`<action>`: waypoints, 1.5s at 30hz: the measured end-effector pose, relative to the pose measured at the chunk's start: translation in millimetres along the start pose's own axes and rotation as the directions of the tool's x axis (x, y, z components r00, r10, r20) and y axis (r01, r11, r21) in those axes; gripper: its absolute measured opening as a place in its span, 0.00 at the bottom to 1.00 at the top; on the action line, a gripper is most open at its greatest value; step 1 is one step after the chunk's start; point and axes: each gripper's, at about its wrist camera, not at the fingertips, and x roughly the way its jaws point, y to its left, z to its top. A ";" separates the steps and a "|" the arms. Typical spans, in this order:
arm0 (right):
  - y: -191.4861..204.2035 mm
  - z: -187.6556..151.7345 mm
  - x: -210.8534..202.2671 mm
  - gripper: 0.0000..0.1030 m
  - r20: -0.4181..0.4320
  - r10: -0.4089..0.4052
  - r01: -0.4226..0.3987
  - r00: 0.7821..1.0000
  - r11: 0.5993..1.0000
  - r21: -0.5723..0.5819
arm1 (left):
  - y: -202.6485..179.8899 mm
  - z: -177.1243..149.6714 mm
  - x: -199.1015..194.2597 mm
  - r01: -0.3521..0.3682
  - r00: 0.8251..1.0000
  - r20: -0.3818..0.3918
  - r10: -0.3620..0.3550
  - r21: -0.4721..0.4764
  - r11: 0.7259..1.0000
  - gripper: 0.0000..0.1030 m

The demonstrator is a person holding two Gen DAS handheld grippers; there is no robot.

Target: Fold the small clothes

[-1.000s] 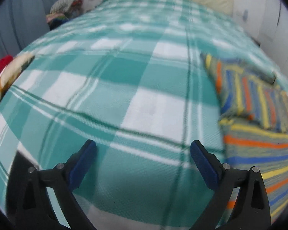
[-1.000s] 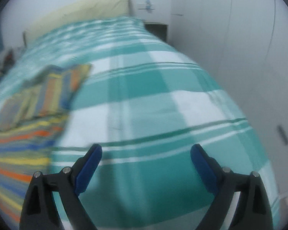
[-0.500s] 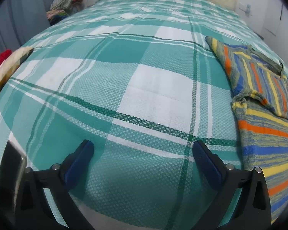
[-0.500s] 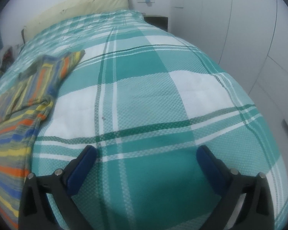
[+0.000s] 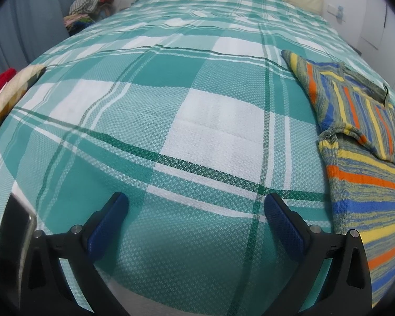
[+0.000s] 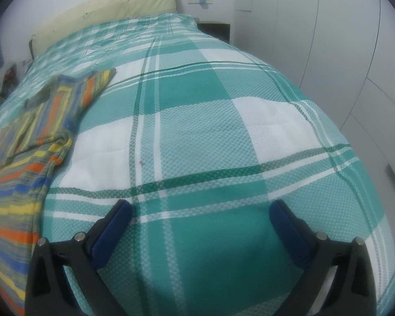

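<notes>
A small knitted garment with yellow, orange, blue and grey stripes [image 5: 360, 142] lies flat on the teal and white checked bedspread [image 5: 197, 121], its sleeves folded in over the body. It is at the right edge of the left wrist view and at the left edge of the right wrist view [image 6: 29, 142]. My left gripper [image 5: 196, 205] is open and empty above the bedspread, left of the garment. My right gripper [image 6: 200, 210] is open and empty above the bedspread, right of the garment.
A cream headboard [image 6: 105, 10] stands at the far end of the bed. A pile of clothes [image 5: 92, 2] lies beside the bed at far left, with red and checked fabric [image 5: 5, 94] at the left edge. White wardrobe doors [image 6: 342, 39] stand to the right.
Both grippers have drawn back slightly and steadied; the views went from blurred to sharp. The garment has shifted toward the outer edge of each view. Jaws stay open.
</notes>
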 end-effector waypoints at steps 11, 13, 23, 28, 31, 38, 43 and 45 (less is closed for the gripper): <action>0.1 0.0 0.1 1.00 0.001 -0.007 0.007 1.000 1.000 -0.005 | -0.5 0.0 -0.1 0.000 1.000 0.000 0.000 0.000 1.000 1.00; 0.1 -0.4 -0.3 1.00 0.001 -0.008 0.008 1.000 1.000 -0.006 | -0.5 0.0 -0.1 0.000 1.000 0.000 0.000 0.000 1.000 1.00; 0.2 -0.6 -0.5 1.00 0.002 -0.006 0.006 1.000 1.000 -0.005 | -0.5 0.0 0.0 0.000 1.000 0.000 0.000 0.000 1.000 1.00; -0.1 -0.5 -0.7 1.00 0.002 -0.004 0.004 1.000 1.000 -0.004 | -0.4 0.0 0.0 0.000 1.000 0.000 0.000 0.000 1.000 1.00; 0.1 -0.5 -0.6 1.00 0.002 -0.005 0.005 1.000 1.000 -0.005 | -0.4 0.0 0.0 0.000 1.000 0.000 0.000 0.000 1.000 1.00; 0.0 -0.4 -0.8 1.00 0.003 -0.005 0.005 1.000 1.000 -0.005 | -0.5 0.0 -0.1 0.000 1.000 0.000 0.000 0.000 1.000 1.00; 0.0 -0.5 -0.9 1.00 0.004 -0.004 0.004 1.000 1.000 -0.003 | -0.3 0.0 0.0 0.000 1.000 0.000 0.000 0.000 1.000 1.00; 0.0 -0.6 -0.9 1.00 0.004 -0.005 0.005 1.000 1.000 -0.004 | -0.4 0.0 0.0 0.000 1.000 0.000 0.000 0.000 1.000 1.00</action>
